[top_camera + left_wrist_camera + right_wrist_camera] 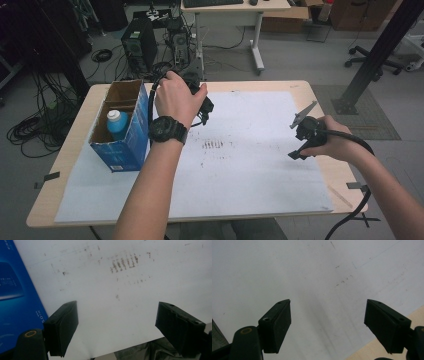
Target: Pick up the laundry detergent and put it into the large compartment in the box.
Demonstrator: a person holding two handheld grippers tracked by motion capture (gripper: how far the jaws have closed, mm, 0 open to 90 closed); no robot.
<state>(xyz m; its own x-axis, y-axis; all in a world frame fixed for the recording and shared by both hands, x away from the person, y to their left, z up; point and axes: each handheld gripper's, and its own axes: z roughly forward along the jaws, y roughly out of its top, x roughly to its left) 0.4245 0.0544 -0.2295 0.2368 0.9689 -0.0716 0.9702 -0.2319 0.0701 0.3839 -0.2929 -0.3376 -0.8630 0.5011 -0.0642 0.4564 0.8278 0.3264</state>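
The bottle (117,123) stands upright inside the open blue box (131,145) at the table's left side, white cap up. Your left gripper (202,107) hovers just right of that box, jaws apart and holding nothing, so it is the nearer one; the bottle lies to its left, beyond the box wall. Your right gripper (298,145), also spread and empty, sits well apart over the white sheet (250,165).

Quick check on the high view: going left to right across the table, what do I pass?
Blue cardboard box with a blue bottle standing inside → left claw → dark smudges on the white sheet → right claw.
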